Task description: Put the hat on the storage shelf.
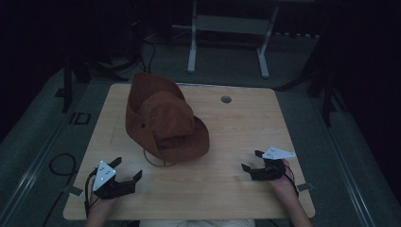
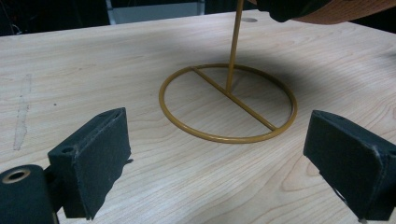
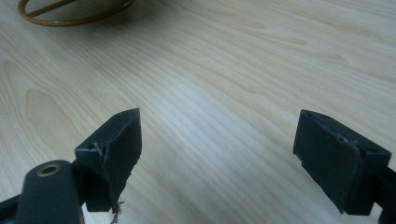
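Left gripper (image 1: 126,169), jaws apart, sits just before the hat stand (image 2: 229,105).

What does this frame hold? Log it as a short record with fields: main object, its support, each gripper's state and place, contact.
main object: brown hat, brim wide, sitting on a stand
support: gold wire stand, ring base with crossbar and upright rod, on the wooden table
left gripper: open, near the table's front left, jaws toward the stand's base
right gripper: open, near the table's front right, over bare wood
contact: neither gripper touches the hat or stand
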A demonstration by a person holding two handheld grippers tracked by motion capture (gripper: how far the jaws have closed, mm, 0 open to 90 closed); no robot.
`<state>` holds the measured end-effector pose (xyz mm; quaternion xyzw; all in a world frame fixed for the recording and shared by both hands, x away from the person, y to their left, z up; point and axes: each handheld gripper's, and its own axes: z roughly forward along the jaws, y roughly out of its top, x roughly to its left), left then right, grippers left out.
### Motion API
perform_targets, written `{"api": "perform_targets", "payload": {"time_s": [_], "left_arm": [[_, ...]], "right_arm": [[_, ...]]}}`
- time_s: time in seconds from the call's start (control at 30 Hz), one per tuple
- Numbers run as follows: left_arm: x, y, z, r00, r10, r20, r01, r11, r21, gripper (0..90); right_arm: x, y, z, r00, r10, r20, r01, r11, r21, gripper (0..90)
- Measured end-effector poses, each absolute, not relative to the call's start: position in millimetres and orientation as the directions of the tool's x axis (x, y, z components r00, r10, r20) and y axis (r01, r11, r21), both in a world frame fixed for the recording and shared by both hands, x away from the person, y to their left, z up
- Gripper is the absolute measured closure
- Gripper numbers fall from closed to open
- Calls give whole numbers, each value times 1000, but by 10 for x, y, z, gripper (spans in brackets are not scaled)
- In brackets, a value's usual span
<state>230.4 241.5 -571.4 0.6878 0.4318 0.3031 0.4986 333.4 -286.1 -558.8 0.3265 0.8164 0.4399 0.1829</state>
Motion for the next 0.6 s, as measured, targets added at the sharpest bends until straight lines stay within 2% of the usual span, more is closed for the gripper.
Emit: {"api": "perform_targets", "payload": {"time_s": [0.2,0.6], "left_arm": [[2302,2416,-5716,443,897,-15,292,-128,948,79],[2298,2430,-5720,433,901,-13,297,-129,946,79]], "right_arm": [[3265,-2985,-5628,-690,722,-52,363,408,838,145],[3273,-3153,-5634,-632,774,-36,368,341,865,138]]}}
